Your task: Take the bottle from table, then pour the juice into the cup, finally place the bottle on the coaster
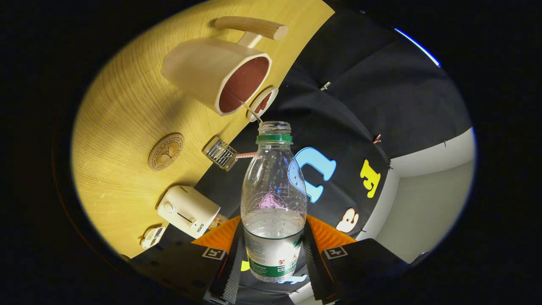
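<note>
My gripper [273, 254] is shut on a clear plastic bottle [274, 199] with a green neck ring and a green-and-white label; both fingers press on its lower body. The bottle has no cap and holds a little clear liquid at label height. The whole view is rolled, so the wooden table [123, 127] slants. Beyond the bottle's mouth stands a cream cup [218, 74] with a wooden handle and a dark red inside, its opening facing the bottle. A round wooden coaster [166, 151] lies on the table beside the cup, apart from it.
A small white bowl [263, 103] with a spoon sits just behind the cup. A wire rack [220, 153] stands at the table's edge. A cream toaster [187, 210] and a small white item [152, 237] sit near my left finger.
</note>
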